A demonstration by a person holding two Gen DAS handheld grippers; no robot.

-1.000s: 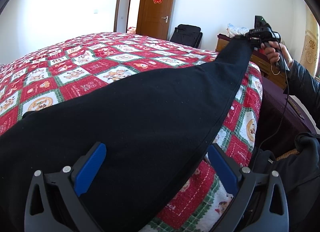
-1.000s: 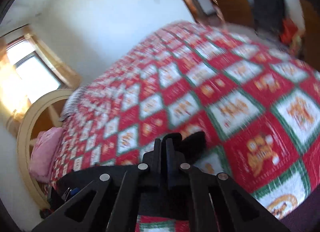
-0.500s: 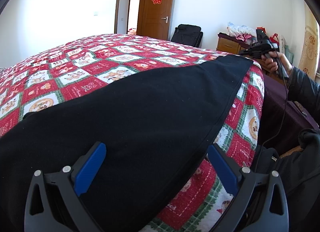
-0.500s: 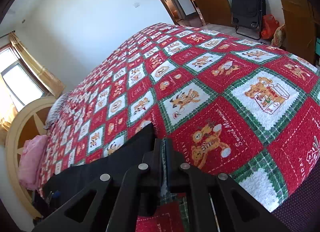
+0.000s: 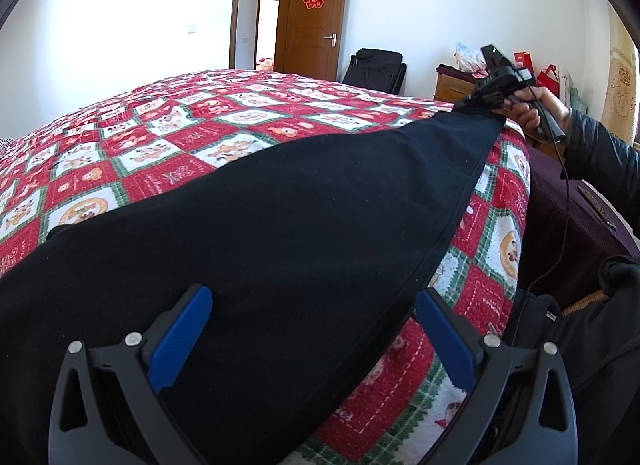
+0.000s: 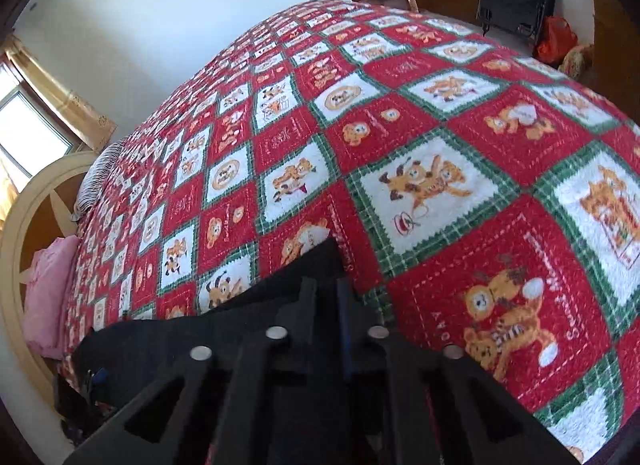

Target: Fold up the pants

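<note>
- Left wrist view: the black pants (image 5: 256,225) lie spread flat across the near part of the bed (image 5: 505,249), on a quilt (image 5: 168,133) of red, white and green squares with bear pictures.
- One long edge of the pants runs slantwise from below the left gripper (image 5: 312,341) up to the far right corner of the bed, with a strip of quilt bare between it and the bed's right edge.
- Left gripper's jaws stand wide apart, the blue pads (image 5: 180,339) well clear of one another; the cloth lies beneath them and nothing is pinched.
- Far end of the pants narrows to a point at the bed's right corner, where the right gripper (image 5: 482,99) has it; a hand (image 5: 532,111) in a dark sleeve (image 5: 600,161) holds that tool, and a thin cable (image 5: 564,193) hangs from it.
- Right wrist view: the right gripper (image 6: 326,293) is clamped tight on the pants (image 6: 192,345), its two fingers pressed together with a tip of black cloth sticking out just beyond them, low over the quilt (image 6: 440,145).
- From there the black cloth trails back along the bed's near edge toward the left of the picture.
- Beyond the bed stand an open wooden door (image 5: 312,21) with a red paper ornament, a black bag (image 5: 376,69) against the wall, and a wooden cabinet (image 5: 456,87) with odds and ends on top.
- Right wrist view also shows a rounded cream headboard (image 6: 28,205), a pink cloth (image 6: 48,297) beside it, and a curtained window (image 6: 28,129).
</note>
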